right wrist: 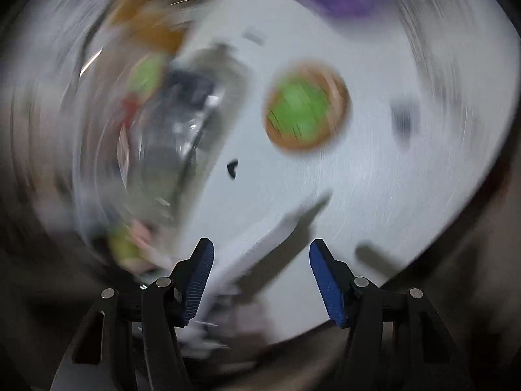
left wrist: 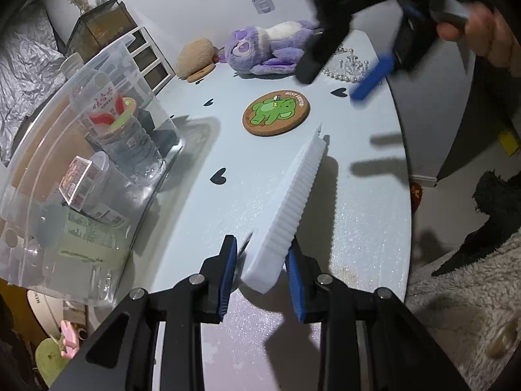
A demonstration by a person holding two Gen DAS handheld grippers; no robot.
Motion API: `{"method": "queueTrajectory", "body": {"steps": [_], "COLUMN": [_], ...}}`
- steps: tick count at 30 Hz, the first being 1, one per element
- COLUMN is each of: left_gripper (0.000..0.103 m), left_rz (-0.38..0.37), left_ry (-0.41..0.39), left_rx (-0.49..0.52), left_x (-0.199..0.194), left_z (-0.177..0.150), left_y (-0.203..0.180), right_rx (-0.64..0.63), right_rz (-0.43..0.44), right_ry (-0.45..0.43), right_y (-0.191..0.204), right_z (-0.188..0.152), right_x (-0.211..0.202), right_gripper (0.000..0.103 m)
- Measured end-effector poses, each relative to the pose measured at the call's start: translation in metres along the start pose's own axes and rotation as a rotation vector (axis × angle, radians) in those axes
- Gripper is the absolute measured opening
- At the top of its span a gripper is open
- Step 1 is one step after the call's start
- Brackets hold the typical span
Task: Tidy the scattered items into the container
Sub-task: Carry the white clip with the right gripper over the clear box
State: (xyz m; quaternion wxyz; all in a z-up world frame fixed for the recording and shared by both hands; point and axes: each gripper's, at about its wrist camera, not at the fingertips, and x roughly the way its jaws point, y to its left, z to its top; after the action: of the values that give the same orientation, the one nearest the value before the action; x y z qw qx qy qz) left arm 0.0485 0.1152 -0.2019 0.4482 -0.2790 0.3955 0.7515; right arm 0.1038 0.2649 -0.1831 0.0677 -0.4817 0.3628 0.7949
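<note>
left gripper (left wrist: pixel 260 270) clamps white comb (left wrist: pixel 289 208) | right gripper (right wrist: pixel 260 280) open, empty | bin (left wrist: pixel 97 150) left of it part-filled | coaster (left wrist: pixel 276 113), plush toy (left wrist: pixel 270 49), beads (left wrist: pixel 348 65) ahead remain on bench (left wrist: pixel 358 211)

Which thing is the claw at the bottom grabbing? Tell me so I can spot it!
Start at the pale blue table with little black hearts. Next to the clear plastic box of tidied things, near the front edge, the left gripper is pinching one end of a long white brush. It is the only plain white, ridged bar; the round coaster beyond it is green and brown.
</note>
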Motion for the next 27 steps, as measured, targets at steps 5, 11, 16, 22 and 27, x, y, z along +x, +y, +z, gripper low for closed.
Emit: {"method": "queueTrajectory", "body": {"steps": [5,11,16,22,27], "left_gripper": [0.030,0.029,0.029,0.028,0.028], "left_rz": [-0.049,-0.092,-0.122,-0.165,-0.172], "left_ry": [-0.011,-0.015,-0.020,-0.019,-0.012], "left_rx": [0.032,0.077,0.091,0.078,0.048], "left_x": [-0.001,-0.001,-0.002,-0.004,-0.001], "left_z": [0.000,0.000,0.000,0.000,0.002], "left_y": [0.005,0.008,0.011,0.018,0.023], "right_rx": [-0.958,-1.582,-1.796,-1.960,-1.896], "right_rz": [-0.401,-0.478,-0.450,-0.474,-0.489], "right_ry": [-0.025,0.007,0.053,0.052,0.089], "right_y": [0.065,0.088,0.090,0.086,0.090], "right_z": [-0.047,-0.099,-0.106,-0.111,-0.104], "right_x": [0.013,0.046,0.068,0.085,0.094], "right_gripper": [0.061,0.061,0.040,0.020,0.016]}}
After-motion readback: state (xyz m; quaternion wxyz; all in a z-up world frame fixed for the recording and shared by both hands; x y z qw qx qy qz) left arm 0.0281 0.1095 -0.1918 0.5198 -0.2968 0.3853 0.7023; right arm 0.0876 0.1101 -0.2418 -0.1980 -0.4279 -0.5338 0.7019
